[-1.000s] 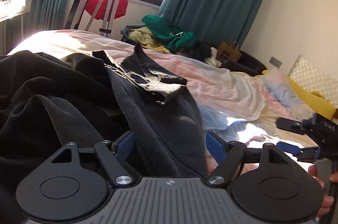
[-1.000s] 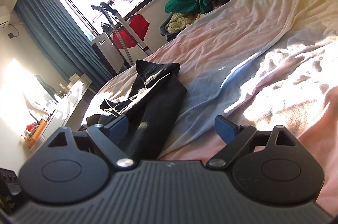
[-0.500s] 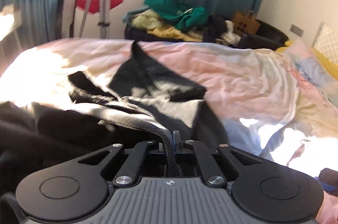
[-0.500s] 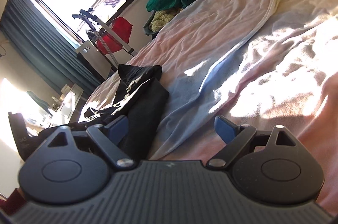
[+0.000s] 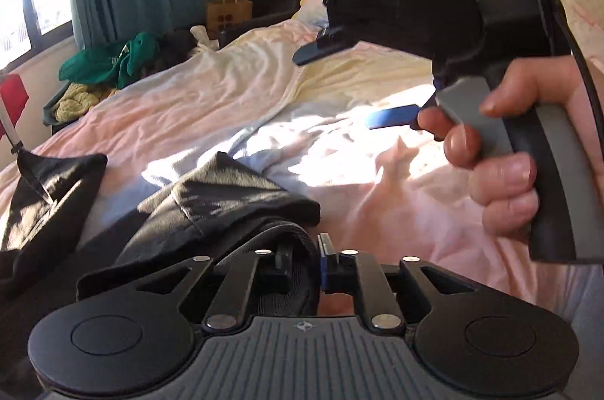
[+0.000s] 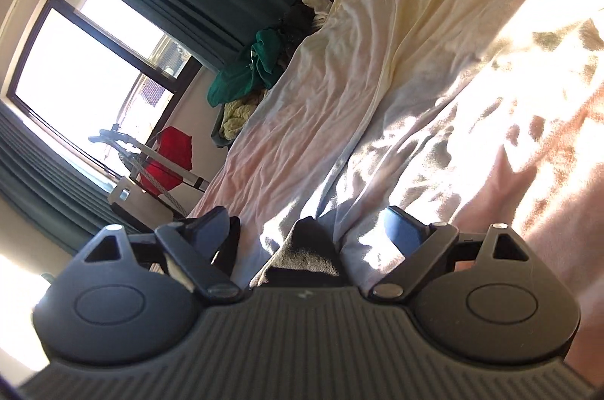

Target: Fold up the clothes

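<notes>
Left tongs [image 5: 304,262] hide pinched black garment [image 5: 211,207] hem.

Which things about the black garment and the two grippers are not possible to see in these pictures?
- Black garment: its type and full shape; left wrist view cuts it at the left edge.
- Left gripper: depth of its pinch; the folded cloth covers one finger.
- Right gripper: contact with the dark cloth; its own body hides that.
</notes>
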A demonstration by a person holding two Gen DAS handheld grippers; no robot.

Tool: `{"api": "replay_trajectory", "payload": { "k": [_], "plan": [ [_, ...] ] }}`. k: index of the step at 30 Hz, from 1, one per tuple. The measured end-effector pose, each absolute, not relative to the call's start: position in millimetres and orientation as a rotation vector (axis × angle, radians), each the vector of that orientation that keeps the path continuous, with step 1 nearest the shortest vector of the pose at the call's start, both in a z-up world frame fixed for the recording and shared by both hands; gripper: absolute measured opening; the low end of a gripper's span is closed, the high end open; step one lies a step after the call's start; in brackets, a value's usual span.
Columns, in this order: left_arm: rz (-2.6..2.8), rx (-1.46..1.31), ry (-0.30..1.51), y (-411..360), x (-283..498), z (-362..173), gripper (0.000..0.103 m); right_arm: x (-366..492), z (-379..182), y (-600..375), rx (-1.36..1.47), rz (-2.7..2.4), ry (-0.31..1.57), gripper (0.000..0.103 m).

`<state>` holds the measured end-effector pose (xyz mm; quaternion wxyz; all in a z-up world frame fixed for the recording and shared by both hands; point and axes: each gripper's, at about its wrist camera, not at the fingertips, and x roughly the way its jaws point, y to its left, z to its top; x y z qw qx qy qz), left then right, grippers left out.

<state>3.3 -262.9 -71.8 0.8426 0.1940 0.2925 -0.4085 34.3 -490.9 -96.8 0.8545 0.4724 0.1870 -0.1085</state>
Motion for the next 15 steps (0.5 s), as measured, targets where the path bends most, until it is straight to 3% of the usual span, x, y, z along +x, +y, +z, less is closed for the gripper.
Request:
{"api": "replay_trajectory", "payload": {
  "k": [1, 3, 5, 15],
  "plan": [
    [-0.851, 0.382, 0.629, -256.0, -1.2, -74.6, 0.037, 35.8, -98.9, -491.8, 1.001, -0.224, 0.412, 0.091],
    [-0.827, 0.333, 0.646, -239.4, -8.7, -72.1, 0.069, 38.0, -102.6, -491.9, 1.005, -0.224, 0.449, 0.091],
    [-0.802, 0.29, 0.645, -218.5, -17.5, -65.5, 0.078, 39.6, -105.2, -490.0, 1.013, -0.21, 0.468, 0.091],
    [-0.578, 0.094, 0.574, -79.4, -50.8, -23.7, 0.082, 49.2, -134.6, -463.6, 1.139, -0.121, 0.648, 0.091]
  ]
}}
